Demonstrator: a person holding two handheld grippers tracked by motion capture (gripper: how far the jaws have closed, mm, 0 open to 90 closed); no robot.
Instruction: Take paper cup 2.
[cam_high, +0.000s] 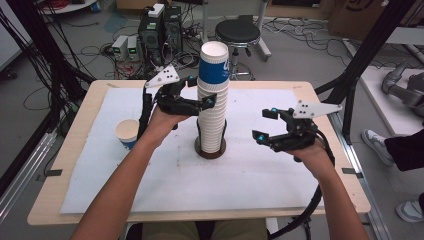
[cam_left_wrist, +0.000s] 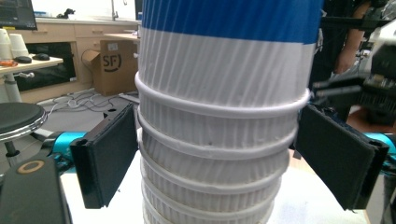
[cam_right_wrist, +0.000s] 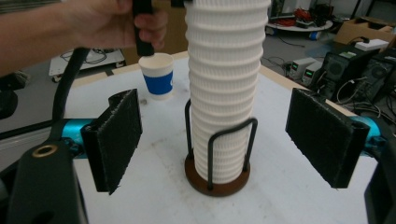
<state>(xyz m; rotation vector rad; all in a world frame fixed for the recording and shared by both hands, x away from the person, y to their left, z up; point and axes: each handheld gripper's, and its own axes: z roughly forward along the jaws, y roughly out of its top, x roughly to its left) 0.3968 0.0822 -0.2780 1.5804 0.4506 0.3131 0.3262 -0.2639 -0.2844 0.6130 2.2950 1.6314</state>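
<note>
Cup stack (cam_high: 212, 107) is bracketed by the unclosed left gripper (cam_high: 200, 92); right gripper (cam_high: 265, 125) open, empty. Several nested cups could be lifted together.

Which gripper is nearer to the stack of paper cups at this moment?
The left. The left gripper has its jaws on either side of the stack of paper cups, near the top. The right gripper hangs open off to the stack's right, apart from it.

Right gripper (cam_right_wrist: 212, 140) jaws wide apart, nothing between pads. Ahead: cup stack (cam_right_wrist: 226, 88) upright in wire holder (cam_right_wrist: 217, 179); single cup (cam_right_wrist: 159, 77) beyond, left.
</note>
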